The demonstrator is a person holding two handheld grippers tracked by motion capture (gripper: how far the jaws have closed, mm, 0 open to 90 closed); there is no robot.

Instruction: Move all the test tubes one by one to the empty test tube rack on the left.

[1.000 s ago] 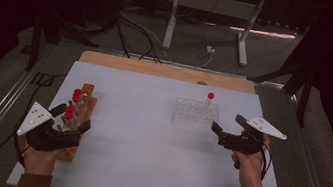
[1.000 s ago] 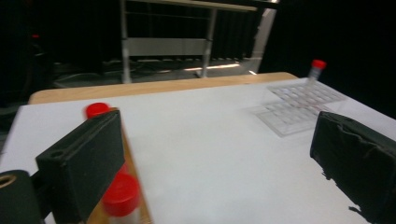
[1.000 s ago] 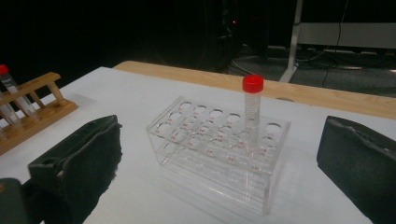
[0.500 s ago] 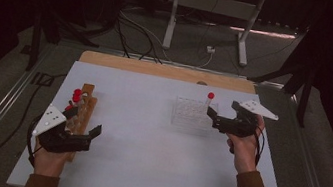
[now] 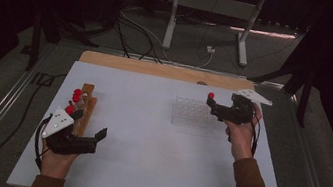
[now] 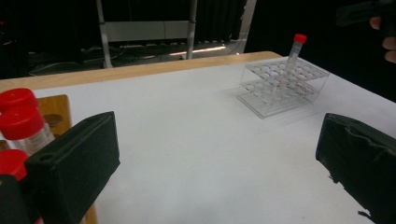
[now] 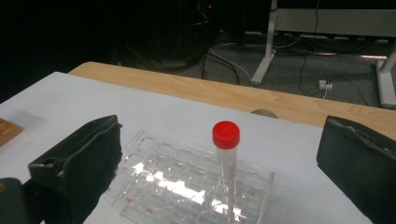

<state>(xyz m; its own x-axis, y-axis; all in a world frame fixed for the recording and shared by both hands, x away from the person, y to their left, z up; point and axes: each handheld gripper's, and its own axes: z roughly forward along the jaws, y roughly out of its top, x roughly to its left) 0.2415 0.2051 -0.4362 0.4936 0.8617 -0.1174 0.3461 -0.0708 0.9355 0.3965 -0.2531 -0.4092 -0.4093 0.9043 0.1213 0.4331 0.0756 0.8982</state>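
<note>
- Red-capped tube (image 7: 226, 154) stands upright in a hole at the far right corner of the clear rack (image 5: 194, 114), which sits on the right half of the tabletop (image 5: 143, 161), nearer its far edge.
- Right gripper (image 5: 216, 110) hangs just beside the rack's right end, jaws spread wide with the tube between them, touching neither.
- Left gripper (image 5: 99, 135) sits low near the front left corner, jaws apart and holding nothing.
- More red-capped tubes (image 5: 76, 95) stand in a wooden holder (image 5: 85, 111) near the left edge, just beyond the left gripper.
</note>
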